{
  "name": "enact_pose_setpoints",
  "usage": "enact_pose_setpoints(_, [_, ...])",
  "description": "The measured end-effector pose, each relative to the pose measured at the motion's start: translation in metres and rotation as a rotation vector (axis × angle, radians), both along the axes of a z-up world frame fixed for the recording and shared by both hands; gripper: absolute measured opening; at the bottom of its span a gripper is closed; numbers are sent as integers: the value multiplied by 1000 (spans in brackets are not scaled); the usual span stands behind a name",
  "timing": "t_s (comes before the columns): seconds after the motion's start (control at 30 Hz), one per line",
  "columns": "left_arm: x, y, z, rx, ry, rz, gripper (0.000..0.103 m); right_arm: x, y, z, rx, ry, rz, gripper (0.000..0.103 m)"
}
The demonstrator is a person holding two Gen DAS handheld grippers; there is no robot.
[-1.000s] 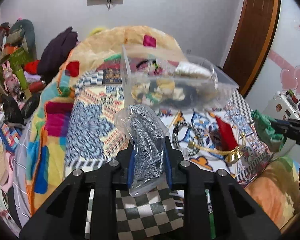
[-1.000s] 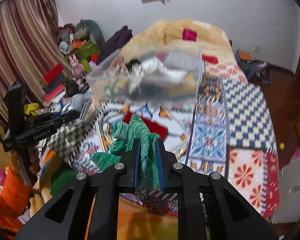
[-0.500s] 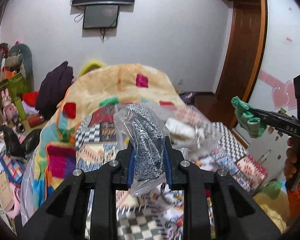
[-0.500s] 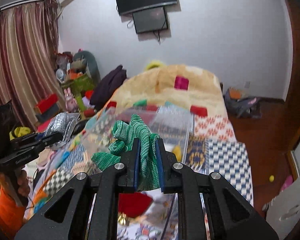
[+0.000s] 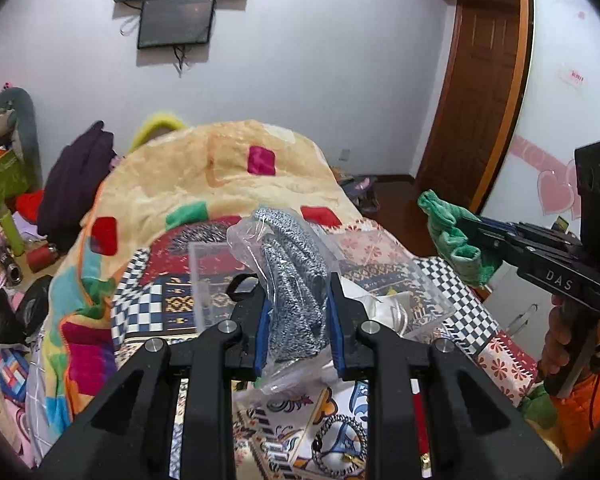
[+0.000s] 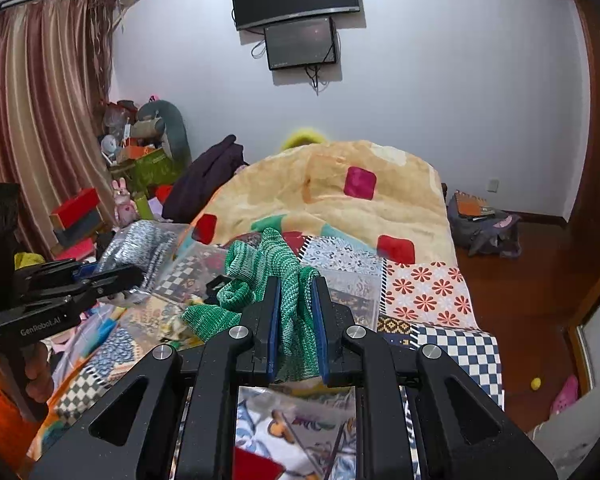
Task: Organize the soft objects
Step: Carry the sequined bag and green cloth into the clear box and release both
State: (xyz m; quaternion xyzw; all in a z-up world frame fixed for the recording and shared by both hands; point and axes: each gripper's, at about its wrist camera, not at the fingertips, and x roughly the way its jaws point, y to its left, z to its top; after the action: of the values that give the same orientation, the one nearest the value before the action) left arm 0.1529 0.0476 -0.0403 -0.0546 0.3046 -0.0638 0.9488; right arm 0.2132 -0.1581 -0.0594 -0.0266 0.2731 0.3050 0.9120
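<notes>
the grey-and-white knit piece in its clear plastic bag (image 5: 296, 280) is pinched between the blue pads of the left tool (image 5: 298, 332), the jaws drawn in close on the bundle, with loose bag film spilling above and below the pads. it hangs in the air above the bed, not resting on anything. the green knit cloth (image 6: 276, 280) is clamped in the right tool (image 6: 296, 332), whose jaws are nearly together on a thin fold while the rest of the cloth bunches out to the left; it too is held up off the bed. each tool shows in the other's view, off to the side, so the two loads are well apart.

below and beyond both loads sits the clear plastic bin (image 5: 204, 280) on the patchwork bedspread (image 6: 428, 292). some pale and dark things seem to lie inside it, though the tools hide most of its contents. nearer the cameras a red item (image 6: 256, 464) and a beaded loop (image 5: 340, 444) lie loose on the spread.

as a judgement: two soft things are picked up and carried, neither yet put down, so this pair is mid-way. dropping them into the bin looks like the likely next step, and the loose bits on the bed suggest more sorting is left. the peach blanket (image 5: 228, 176) is heaped behind the bin.
</notes>
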Motion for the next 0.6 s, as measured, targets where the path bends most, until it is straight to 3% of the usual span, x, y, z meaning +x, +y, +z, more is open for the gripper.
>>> enact_pose_setpoints(0.4, [46, -24, -45, 45, 111, -78, 25, 38, 17, -47, -102, 96, 7, 14])
enact_pose_setpoints(0.6, [55, -28, -64, 59, 160, -69, 25, 38, 24, -60, -160, 108, 19, 22])
